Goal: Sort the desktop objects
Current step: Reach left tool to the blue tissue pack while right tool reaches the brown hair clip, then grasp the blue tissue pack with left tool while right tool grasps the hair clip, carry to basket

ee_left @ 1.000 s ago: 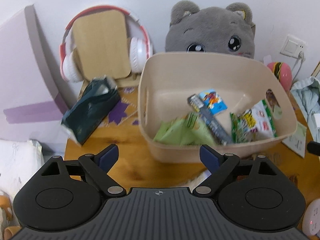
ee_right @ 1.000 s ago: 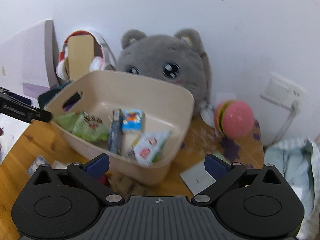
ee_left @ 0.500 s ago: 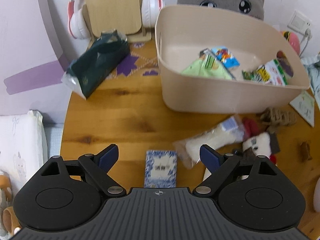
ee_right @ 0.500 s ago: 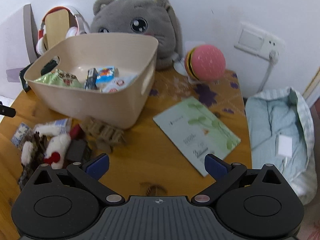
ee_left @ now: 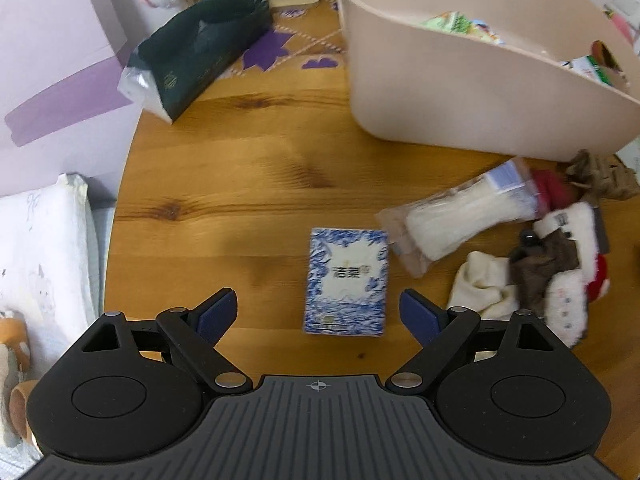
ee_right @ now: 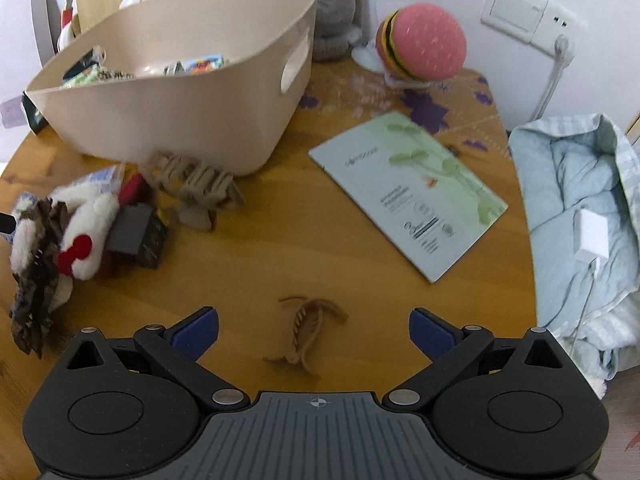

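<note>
1. Two grippers, both with fingers spread wide and nothing between the pads: the left gripper (ee_left: 318, 312) hangs over the table (ee_left: 224, 184), the right gripper (ee_right: 314, 328) over its right half.
2. Left view: a blue-and-white tissue pack (ee_left: 346, 283) lies flat, dead centre, in the gap between the fingers but touching neither.
3. At 2 o'clock from the pack, a clear bag of white sticks (ee_left: 460, 222) lies just beside it, nearly touching its top right corner.
4. Further out at 3 o'clock sits a heap of plush socks (ee_left: 552, 272), white, brown and red, bunched together.
5. Up at 1 o'clock stands the beige bin (ee_left: 460, 80), snack packets (ee_left: 456, 22) showing over its rim.
6. At 11 o'clock a dark green tissue pack (ee_left: 200, 52) lies tilted by the table edge.
7. Right view now: a tan hair clip (ee_right: 306, 332) lies on the wood between the open fingers, again untouched.
8. At 1 o'clock a pale green booklet (ee_right: 412, 196) lies flat, well apart from the clip.
9. At 10 o'clock, the sock heap (ee_right: 60, 236) with a dark box (ee_right: 138, 236) against it, and a woven tan clip (ee_right: 196, 184) touching the bin's (ee_right: 180, 112) base.
10. At 12 o'clock, a burger toy (ee_right: 424, 42) beside a grey plush (ee_right: 320, 8) at the wall.
</note>
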Demonstrator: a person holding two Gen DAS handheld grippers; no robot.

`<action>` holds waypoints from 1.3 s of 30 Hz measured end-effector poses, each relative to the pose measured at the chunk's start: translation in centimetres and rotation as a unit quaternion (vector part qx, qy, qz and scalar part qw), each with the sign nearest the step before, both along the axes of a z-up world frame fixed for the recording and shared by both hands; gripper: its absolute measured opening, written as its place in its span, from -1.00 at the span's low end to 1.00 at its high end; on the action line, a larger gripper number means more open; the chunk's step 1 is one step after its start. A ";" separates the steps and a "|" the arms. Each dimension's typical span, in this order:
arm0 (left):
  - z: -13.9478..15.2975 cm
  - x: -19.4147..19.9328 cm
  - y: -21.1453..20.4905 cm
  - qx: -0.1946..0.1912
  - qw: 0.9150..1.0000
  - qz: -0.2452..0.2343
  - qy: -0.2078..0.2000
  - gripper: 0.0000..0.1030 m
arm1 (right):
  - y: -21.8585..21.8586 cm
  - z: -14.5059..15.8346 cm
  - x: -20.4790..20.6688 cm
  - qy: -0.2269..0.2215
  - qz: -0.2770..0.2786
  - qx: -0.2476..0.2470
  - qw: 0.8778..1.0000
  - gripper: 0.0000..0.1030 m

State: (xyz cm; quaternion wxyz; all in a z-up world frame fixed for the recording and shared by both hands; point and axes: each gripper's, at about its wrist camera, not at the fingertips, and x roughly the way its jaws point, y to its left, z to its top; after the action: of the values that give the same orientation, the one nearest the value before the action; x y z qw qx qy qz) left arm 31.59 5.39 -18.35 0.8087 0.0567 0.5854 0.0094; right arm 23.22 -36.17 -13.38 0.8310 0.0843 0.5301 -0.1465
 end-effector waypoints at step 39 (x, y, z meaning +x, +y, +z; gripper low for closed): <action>-0.4 -1.1 -1.3 0.003 0.999 -0.040 -0.023 -0.08 | 1.3 -2.3 -0.7 0.011 0.003 -0.012 1.000 -0.65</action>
State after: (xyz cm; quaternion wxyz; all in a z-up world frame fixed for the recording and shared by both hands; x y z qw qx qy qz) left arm 30.54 4.05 -18.78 0.8214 0.0826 0.5640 -0.0200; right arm 22.56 -34.92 -15.73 0.8264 0.0712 0.5376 -0.1513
